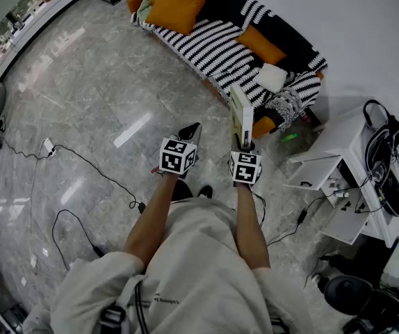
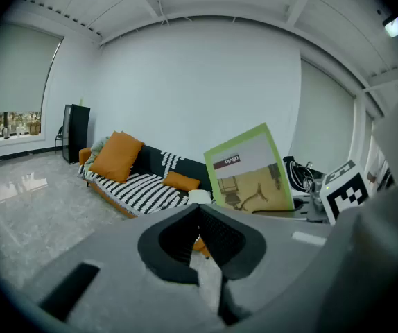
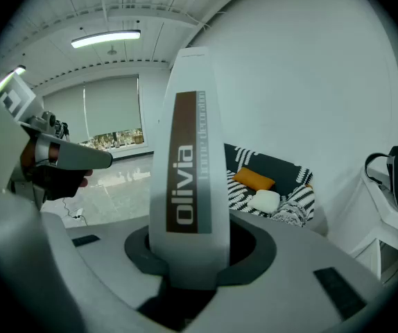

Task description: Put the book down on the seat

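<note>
My right gripper [image 1: 243, 143] is shut on the lower edge of a book [image 1: 240, 115] and holds it upright above the floor, short of the sofa. The right gripper view shows its grey spine [image 3: 185, 165] with a brown band, standing between the jaws of that gripper [image 3: 188, 255]. From the left gripper view I see its green-edged cover [image 2: 249, 172]. The sofa [image 1: 213, 44] has a black-and-white striped cover, orange cushions and a white cushion [image 1: 272, 77]. My left gripper [image 1: 189, 132] hangs to the left of the book, shut and holding nothing [image 2: 200, 238].
A white desk [image 1: 345, 158] with cables and headphones stands at the right, close to the sofa's near end. Black cables and a power strip [image 1: 46, 145] lie on the marble floor at the left. A black chair base [image 1: 366, 298] sits at the bottom right.
</note>
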Demonstrator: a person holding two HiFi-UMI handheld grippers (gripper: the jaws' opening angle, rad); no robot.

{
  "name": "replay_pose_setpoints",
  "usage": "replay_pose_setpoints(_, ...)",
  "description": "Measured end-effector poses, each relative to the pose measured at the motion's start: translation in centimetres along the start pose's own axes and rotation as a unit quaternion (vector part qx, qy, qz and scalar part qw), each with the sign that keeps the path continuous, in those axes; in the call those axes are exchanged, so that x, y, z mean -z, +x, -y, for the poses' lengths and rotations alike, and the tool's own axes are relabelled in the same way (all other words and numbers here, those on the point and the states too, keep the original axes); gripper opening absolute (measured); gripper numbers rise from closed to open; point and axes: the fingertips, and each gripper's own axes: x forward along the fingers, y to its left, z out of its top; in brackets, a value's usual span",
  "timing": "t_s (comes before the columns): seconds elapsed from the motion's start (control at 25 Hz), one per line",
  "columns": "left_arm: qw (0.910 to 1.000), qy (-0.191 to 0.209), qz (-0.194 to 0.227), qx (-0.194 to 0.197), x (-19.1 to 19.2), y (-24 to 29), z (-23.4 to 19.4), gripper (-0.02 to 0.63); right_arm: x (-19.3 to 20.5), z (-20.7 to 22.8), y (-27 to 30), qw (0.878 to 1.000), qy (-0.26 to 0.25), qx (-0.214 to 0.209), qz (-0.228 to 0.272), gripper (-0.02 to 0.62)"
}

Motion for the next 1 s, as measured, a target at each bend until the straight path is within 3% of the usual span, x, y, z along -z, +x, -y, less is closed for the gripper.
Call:
replay_pose_setpoints(0.2,0.9998,-0.014,0.009,-0.005,0.4,-0.3,-0.6,0.000,-0.2,-1.1,-0.1,1.000,-0.019,0.002,0.006,0.117)
replay_pose_setpoints(0.36,0.9997,0.012,-0.022,0.004,2.5,0.4,-1.1,0.000,0.1,-2.7,0.8,0.999,-0.028,0.015,0.004,0.117)
replay_pose_setpoints(0.56,0.9974,0.006,-0.060,0.039,3.7,1.2,-3.4,0.000,-0.4,-4.3,2.2,0.999,0.019,0.030,0.001,0.118)
replay_pose_setpoints(1.0,0.9935,0.049,-0.069,0.076,-3.1,1.8,-15.6,0.000,-3.6,-10.4,8.2,0.987,0.099,0.123,0.019,0.121)
